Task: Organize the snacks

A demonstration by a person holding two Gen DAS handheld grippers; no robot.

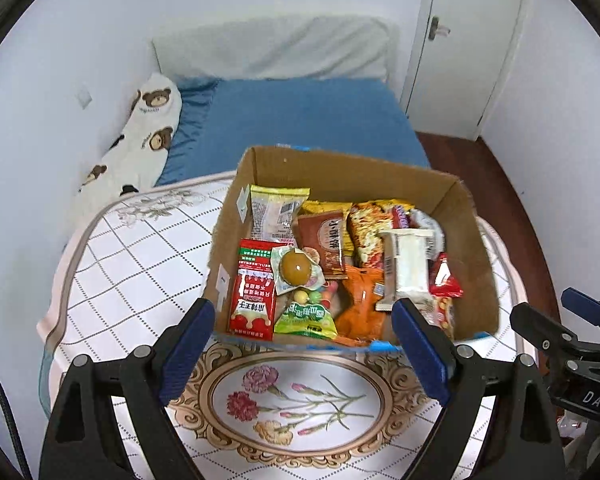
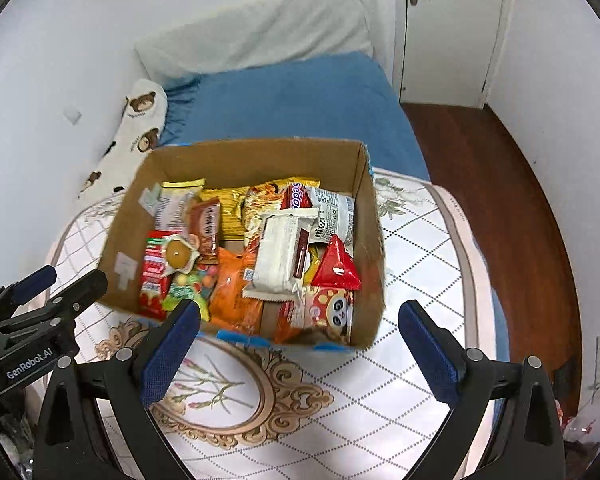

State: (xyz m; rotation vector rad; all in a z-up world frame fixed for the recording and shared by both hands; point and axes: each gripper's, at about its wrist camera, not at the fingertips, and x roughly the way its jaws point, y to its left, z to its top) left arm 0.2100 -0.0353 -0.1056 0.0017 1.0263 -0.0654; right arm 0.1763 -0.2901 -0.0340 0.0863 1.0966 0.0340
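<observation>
Box [image 1: 352, 176]: open brown cardboard on worktop [image 1: 140, 264], long axis running left-right.
Snacks [image 1: 332, 272]: bright packets piled inside.
Left gripper [image 1: 304, 344]: fingers released.
Right gripper [image 2: 300, 340]: fingers released.

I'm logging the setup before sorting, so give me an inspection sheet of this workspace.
Surface: round table with a floral, diamond-pattern top.
Job's things: cardboard box full of snack packets, among them a red packet, an orange packet and a white wrapped bar.
Clutter: nothing seen on the table outside the box.
Grippers: left tool and right tool both open, holding nothing.
Cables: dark cable at the left edge.
Surroundings: blue bed, bear-print pillow, white door.
</observation>
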